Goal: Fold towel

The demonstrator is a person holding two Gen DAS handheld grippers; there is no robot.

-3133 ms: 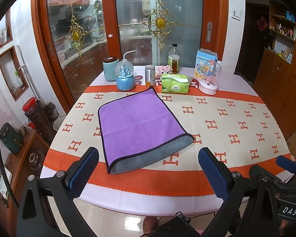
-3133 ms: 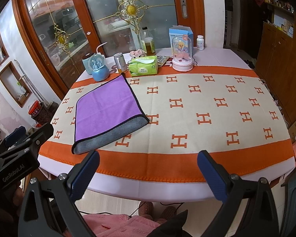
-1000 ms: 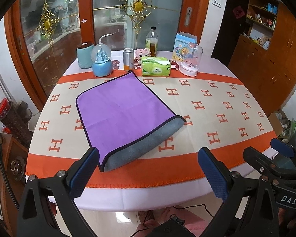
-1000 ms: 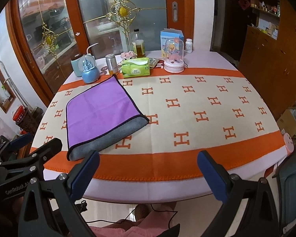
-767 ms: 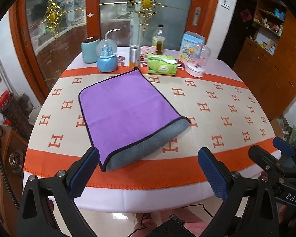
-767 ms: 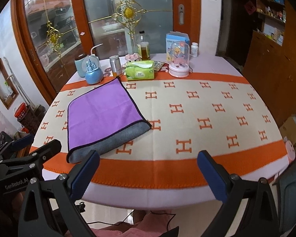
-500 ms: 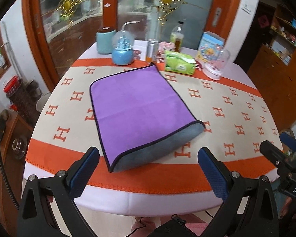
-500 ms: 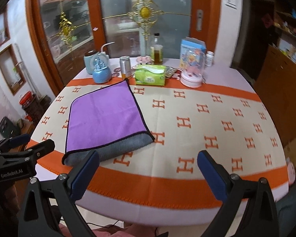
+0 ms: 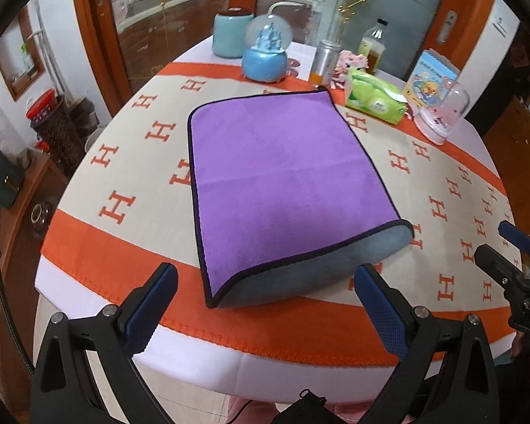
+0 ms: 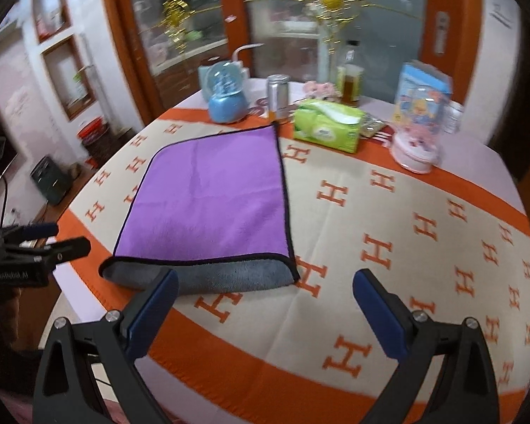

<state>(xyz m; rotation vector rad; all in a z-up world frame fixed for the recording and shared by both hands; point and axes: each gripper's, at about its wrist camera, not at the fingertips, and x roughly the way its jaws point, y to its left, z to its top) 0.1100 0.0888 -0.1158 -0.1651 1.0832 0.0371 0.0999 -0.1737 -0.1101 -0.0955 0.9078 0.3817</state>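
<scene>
A purple towel [image 9: 282, 180] with a black hem lies folded on the table, its grey underside showing along the rolled near edge [image 9: 318, 275]. It also shows in the right wrist view [image 10: 212, 198]. My left gripper [image 9: 265, 307] is open and empty, just short of the towel's near edge. My right gripper [image 10: 265, 307] is open and empty, near the towel's near right corner. The right gripper shows at the right of the left wrist view [image 9: 512, 258]; the left gripper shows at the left of the right wrist view [image 10: 39, 243].
The table [image 9: 441, 183] has a cream cloth with orange H marks and orange borders. At the back stand a blue snow globe [image 9: 265, 60], a can [image 9: 323, 60], a green tissue pack [image 9: 374, 99], a bottle [image 9: 371, 49] and a pink domed toy [image 9: 441, 116].
Both grippers have moved in toward the table and the towel, which now looks larger and closer. The towel itself has not moved. Both grippers stay open.
</scene>
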